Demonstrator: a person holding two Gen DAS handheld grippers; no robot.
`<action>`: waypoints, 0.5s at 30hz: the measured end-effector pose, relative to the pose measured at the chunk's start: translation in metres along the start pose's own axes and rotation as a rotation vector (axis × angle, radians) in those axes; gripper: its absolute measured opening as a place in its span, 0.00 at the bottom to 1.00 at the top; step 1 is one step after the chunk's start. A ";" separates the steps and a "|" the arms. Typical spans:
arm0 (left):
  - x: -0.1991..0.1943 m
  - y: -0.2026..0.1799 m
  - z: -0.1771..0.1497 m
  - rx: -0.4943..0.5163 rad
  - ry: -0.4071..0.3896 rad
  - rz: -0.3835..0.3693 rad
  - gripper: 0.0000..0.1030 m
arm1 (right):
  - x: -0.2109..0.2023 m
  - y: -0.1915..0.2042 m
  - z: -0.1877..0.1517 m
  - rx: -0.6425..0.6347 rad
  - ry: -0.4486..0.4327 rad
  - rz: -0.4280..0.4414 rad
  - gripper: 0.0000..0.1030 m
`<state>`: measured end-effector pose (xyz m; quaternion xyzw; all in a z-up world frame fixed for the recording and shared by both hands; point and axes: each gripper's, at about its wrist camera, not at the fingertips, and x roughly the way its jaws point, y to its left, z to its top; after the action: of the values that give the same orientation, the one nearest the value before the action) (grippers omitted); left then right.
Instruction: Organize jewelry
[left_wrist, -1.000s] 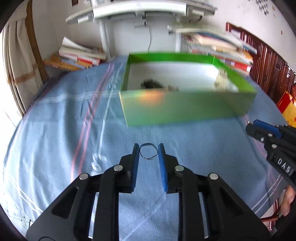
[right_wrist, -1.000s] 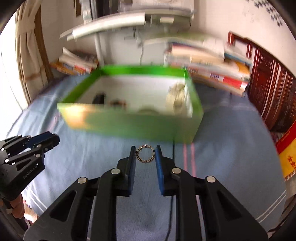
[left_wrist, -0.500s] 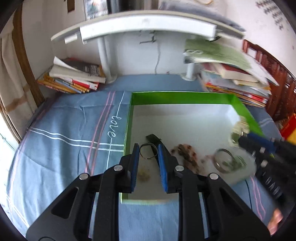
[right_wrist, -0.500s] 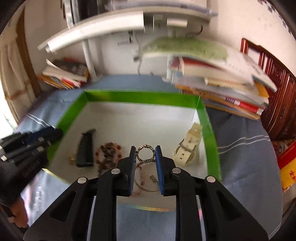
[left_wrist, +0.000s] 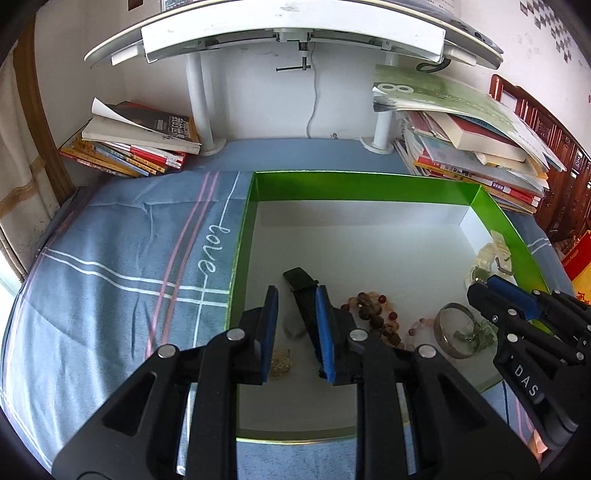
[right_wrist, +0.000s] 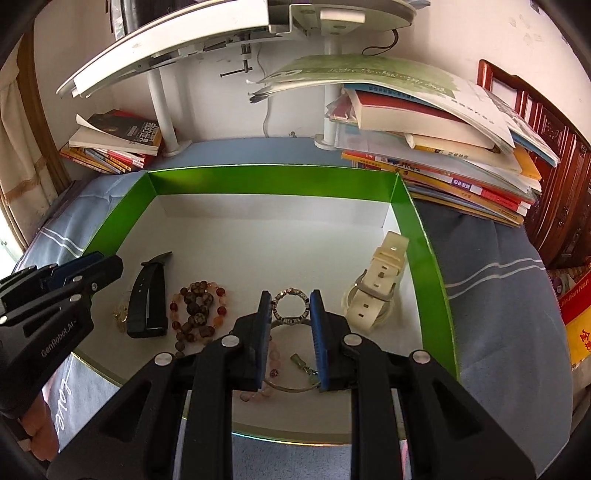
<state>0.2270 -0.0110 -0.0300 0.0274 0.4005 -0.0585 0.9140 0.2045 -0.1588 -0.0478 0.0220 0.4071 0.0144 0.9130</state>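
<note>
We've got the right gripper (right_wrist: 290, 313) clamped on a studded ring (right_wrist: 290, 312) over the green box's (left_wrist: 369, 182) near edge. Our left gripper (left_wrist: 294, 312) hangs jaws apart, nothing in them, above the black strap (left_wrist: 301, 282).

Box (right_wrist: 424, 236): green walls, white floor; bedsheet (left_wrist: 122, 258): blue-grey, crossed by white and pink stripes, "love" scripted in white; watch (right_wrist: 376, 291): cream; strap (right_wrist: 147, 295): black; bead bracelet (right_wrist: 195, 306): brown and red; ring (right_wrist: 290, 306): dark and pale checks; gripper pads (right_wrist: 318, 332): blue.

"love" on bedsheet (left_wrist: 216, 249); "DAS" on right claw (left_wrist: 480, 295); "GenRobot.AI" on left claw (right_wrist: 107, 267).
</note>
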 end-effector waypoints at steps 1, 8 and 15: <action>0.000 -0.001 0.000 0.003 -0.002 -0.001 0.26 | -0.001 -0.001 0.000 0.007 -0.003 -0.001 0.27; -0.032 -0.005 -0.009 0.018 -0.082 0.020 0.60 | -0.040 -0.011 -0.010 0.029 -0.086 -0.022 0.59; -0.105 -0.007 -0.039 0.027 -0.242 0.047 0.84 | -0.121 -0.019 -0.046 0.040 -0.271 -0.072 0.97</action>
<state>0.1271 -0.0051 0.0212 0.0416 0.2856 -0.0455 0.9564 0.0893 -0.1820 0.0103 0.0274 0.2809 -0.0294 0.9589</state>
